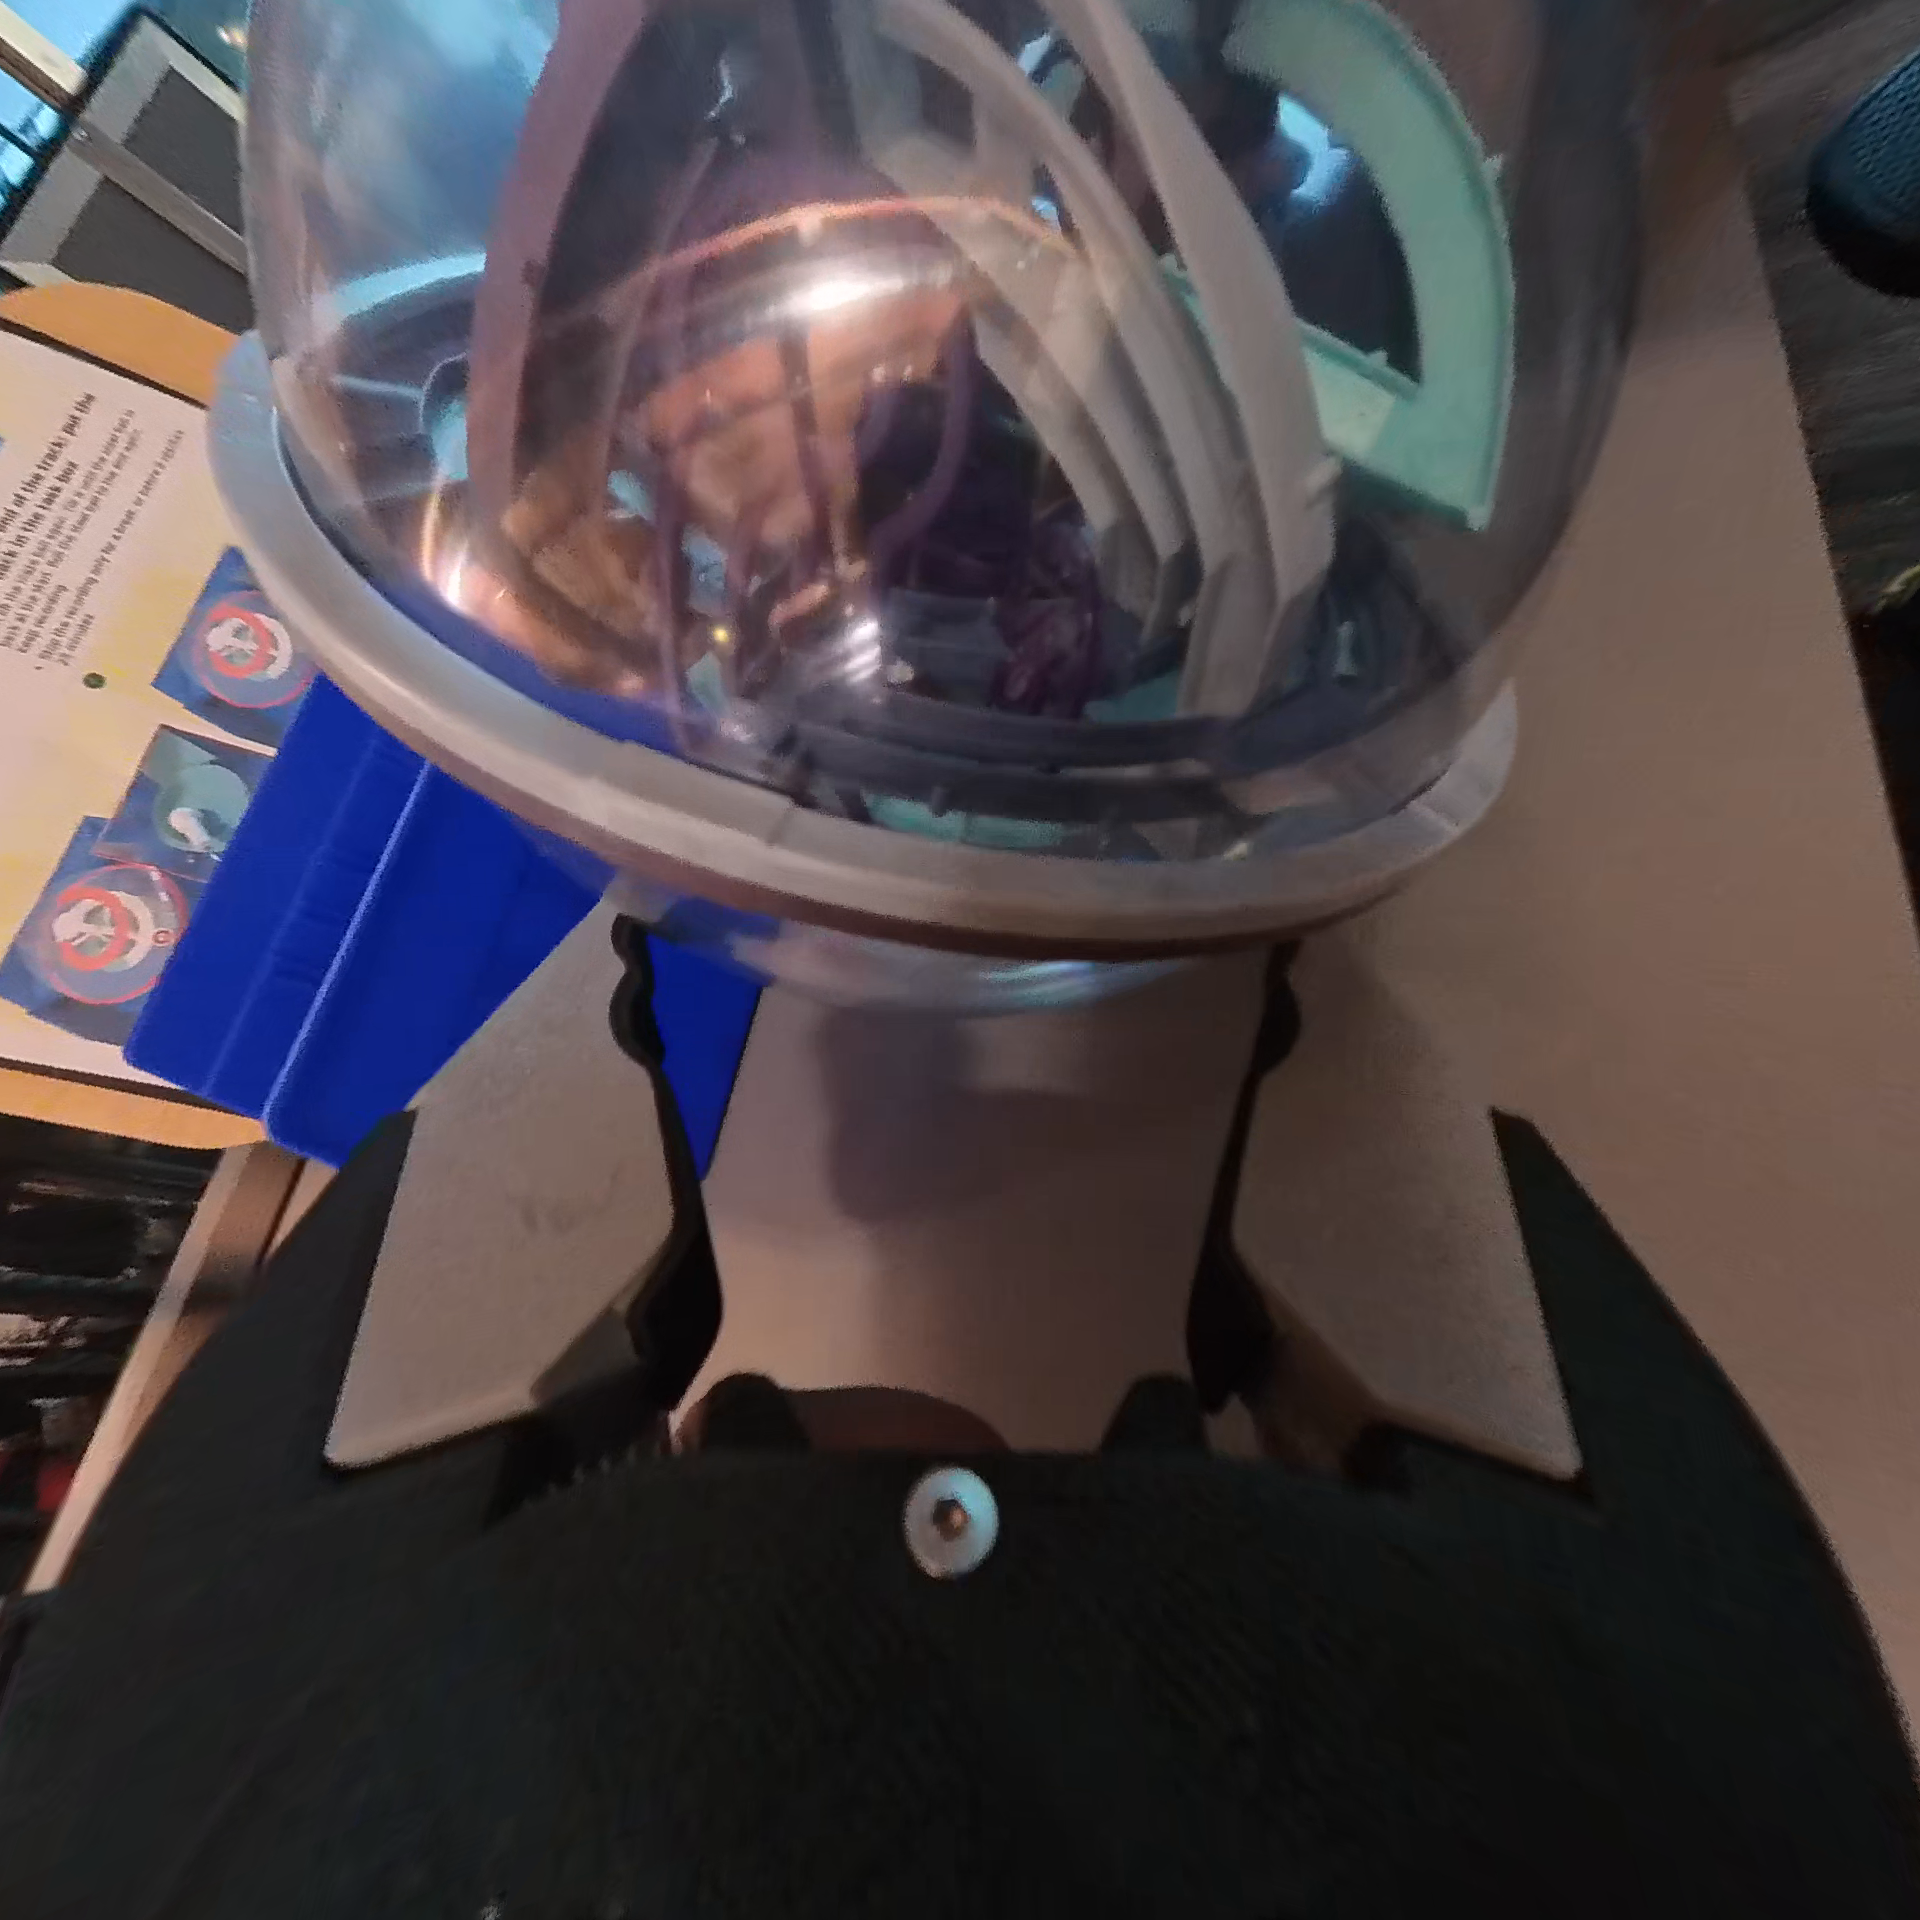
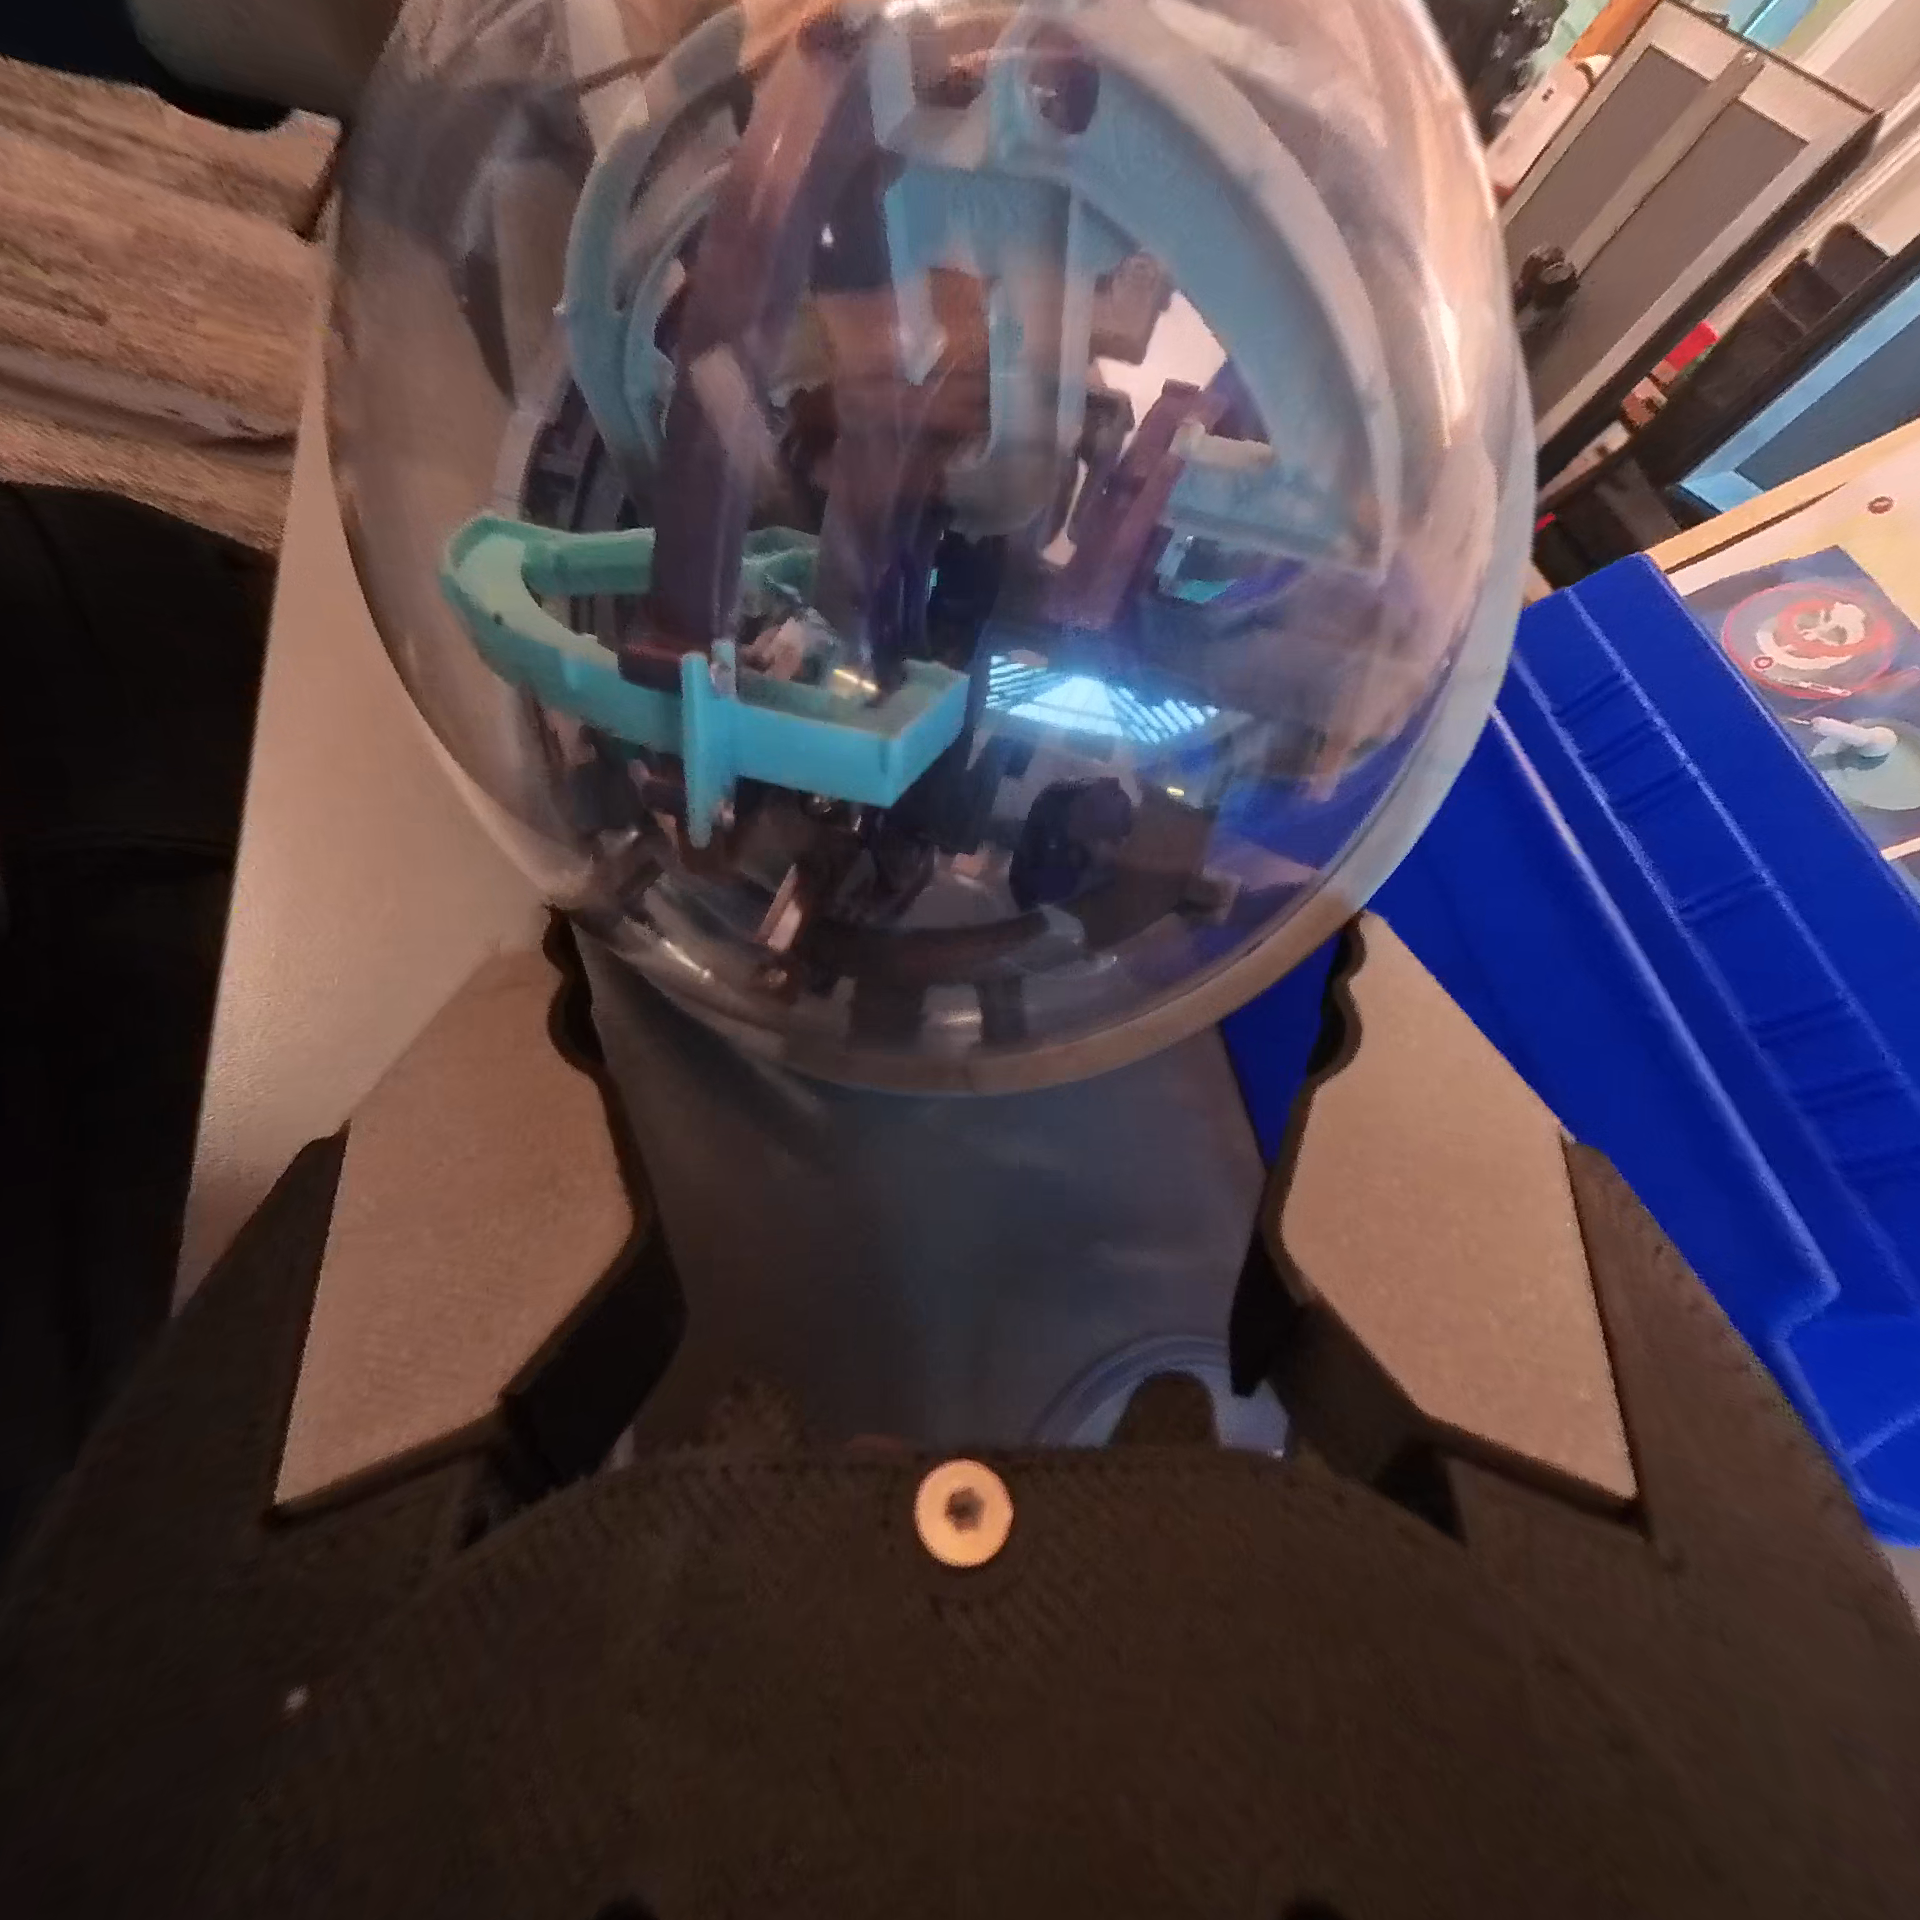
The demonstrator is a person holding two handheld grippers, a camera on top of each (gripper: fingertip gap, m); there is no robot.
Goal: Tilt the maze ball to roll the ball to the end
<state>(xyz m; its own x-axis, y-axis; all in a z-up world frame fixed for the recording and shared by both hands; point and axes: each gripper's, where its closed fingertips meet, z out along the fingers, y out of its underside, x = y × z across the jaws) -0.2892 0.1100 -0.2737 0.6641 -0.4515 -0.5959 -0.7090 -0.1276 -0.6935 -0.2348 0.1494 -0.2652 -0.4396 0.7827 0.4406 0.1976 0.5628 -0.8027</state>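
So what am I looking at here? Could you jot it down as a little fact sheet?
Main thing: clear maze ball with turquoise and purple tracks inside
Left gripper: fingers spread wide against the ball's underside
Right gripper: fingers spread wide against the ball's curve
Beside it: blue bin
Under bin: printed sheet
Surface: beige table

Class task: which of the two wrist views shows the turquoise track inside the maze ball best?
The right wrist view: the turquoise track curves across the maze ball, fairly sharp and facing the camera. The left wrist view shows only pale turquoise pieces near the ball's edge, behind white ribs, blurred and glare-washed.
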